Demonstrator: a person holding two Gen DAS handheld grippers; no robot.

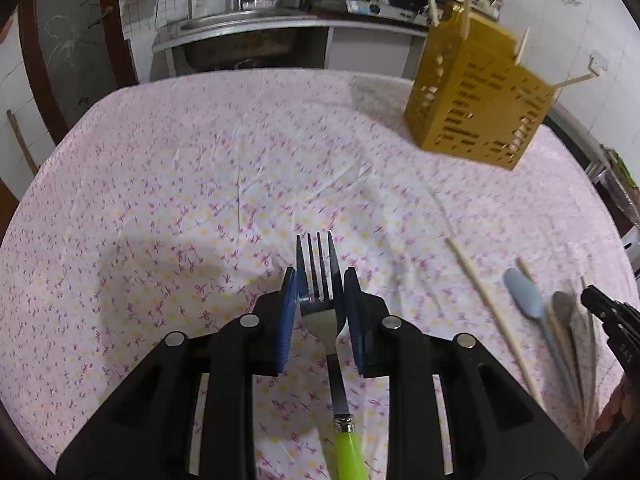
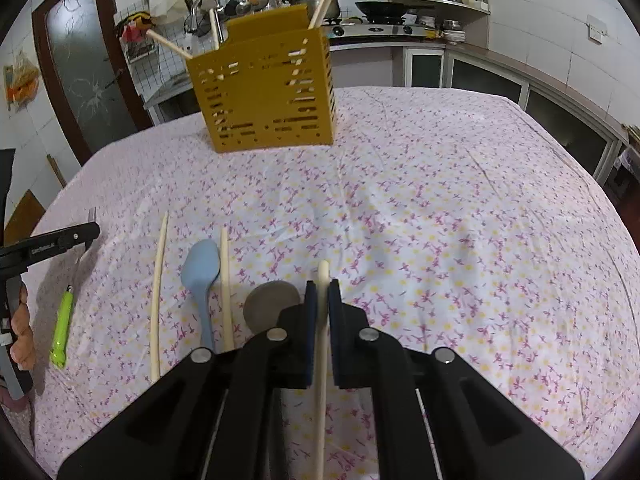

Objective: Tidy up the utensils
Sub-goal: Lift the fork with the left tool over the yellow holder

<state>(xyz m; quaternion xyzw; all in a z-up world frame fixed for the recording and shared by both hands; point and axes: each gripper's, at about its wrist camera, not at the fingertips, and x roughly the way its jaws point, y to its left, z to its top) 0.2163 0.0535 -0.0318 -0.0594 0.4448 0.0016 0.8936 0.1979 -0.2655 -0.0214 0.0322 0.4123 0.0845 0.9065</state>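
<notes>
My left gripper [image 1: 320,280] straddles the head of a fork [image 1: 319,276] with a green handle; the blue pads [image 1: 289,312] stand a little apart from the fork, which lies on the cloth. My right gripper [image 2: 322,292] is shut on a pale chopstick [image 2: 322,344]. The yellow slotted utensil holder [image 2: 262,92] stands at the far side with chopsticks in it; it also shows in the left wrist view [image 1: 476,100]. A blue spoon [image 2: 200,276], a grey spoon [image 2: 270,306] and two loose chopsticks [image 2: 158,292] lie left of the right gripper.
The table carries a pink flowered cloth [image 2: 440,220]. The fork's green handle [image 2: 62,332] and the left gripper's finger [image 2: 52,246] show at the left edge of the right wrist view. A kitchen counter with pots stands behind.
</notes>
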